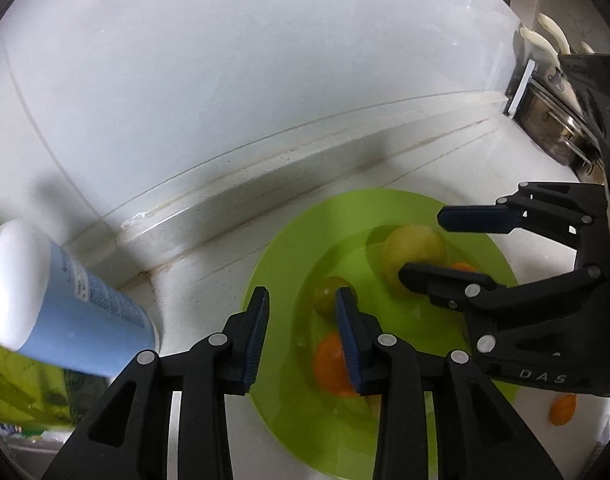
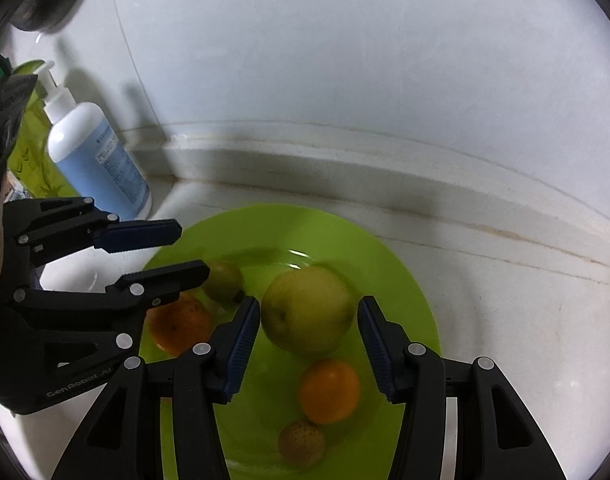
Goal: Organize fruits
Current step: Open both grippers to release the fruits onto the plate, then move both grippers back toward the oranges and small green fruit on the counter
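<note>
Both grippers hang over green plate (image 2: 405, 280). Left gripper (image 1: 303, 334) spread, nothing pinched; small green fruit (image 1: 330, 290) beyond its tips, orange (image 1: 331, 364) under right finger. Right gripper (image 2: 309, 340) spread, pads either side of pear (image 2: 307, 312), not touching. Pear's long axis unclear. Second orange (image 2: 329, 390) just nearer.

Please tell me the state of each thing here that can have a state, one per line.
Left hand-held gripper: open, nothing between its fingers, above the plate.
Right hand-held gripper: open, empty, above the plate.
Round green plastic plate: on the counter, holding fruit.
Large yellow-green pear: lying on the plate.
White and blue pump bottle: upright by the wall.
Small orange fruit: lying off the plate.
</note>
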Motion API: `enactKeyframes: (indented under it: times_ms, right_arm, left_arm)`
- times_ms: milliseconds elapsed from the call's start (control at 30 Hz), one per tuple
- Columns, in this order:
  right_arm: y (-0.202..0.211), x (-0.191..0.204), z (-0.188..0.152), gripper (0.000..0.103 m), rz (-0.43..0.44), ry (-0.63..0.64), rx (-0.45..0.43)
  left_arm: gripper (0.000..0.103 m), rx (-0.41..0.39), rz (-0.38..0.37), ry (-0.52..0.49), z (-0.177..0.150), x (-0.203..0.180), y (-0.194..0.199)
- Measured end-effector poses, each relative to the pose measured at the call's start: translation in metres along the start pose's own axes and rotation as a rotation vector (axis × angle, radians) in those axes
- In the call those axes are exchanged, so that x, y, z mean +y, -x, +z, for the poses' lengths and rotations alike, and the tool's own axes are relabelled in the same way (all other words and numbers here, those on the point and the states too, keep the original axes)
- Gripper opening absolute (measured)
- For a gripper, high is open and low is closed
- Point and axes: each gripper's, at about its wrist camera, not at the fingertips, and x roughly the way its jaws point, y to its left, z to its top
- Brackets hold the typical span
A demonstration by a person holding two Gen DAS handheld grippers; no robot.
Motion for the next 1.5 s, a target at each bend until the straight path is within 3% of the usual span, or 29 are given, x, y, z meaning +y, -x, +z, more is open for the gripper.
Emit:
enactKeyframes:
  times_ms: [167,400,933,1133,1500]
  right_arm:
    - [0.025,0.001,0.0,0.052,0.008,-0.014,-0.045]
    - [0.071,0.007,-0.011,0.053,0.01,-0.022,-0.105]
    - [0.188,0.019,-0.076,0.063,-0.068,-0.051,-0.332]
    - [0.221,0.012,-0.107,0.067,-0.103,-0.086,-0.385]
    - [0.239,-0.002,-0.158,0.067,-0.132,-0.166,-0.367]
  left_arm:
    - [0.044,-0.044,0.03,0.022,-0.003,-0.001,0.026]
    - [0.047,-0.127,0.05,0.04,-0.016,-0.01,0.077]
    - [0.072,-0.316,0.074,0.041,-0.059,-0.072,0.19]
    - [0.077,-0.342,0.076,0.007,-0.074,-0.101,0.208]
    - [0.08,-0.343,0.082,-0.005,-0.104,-0.137,0.21]
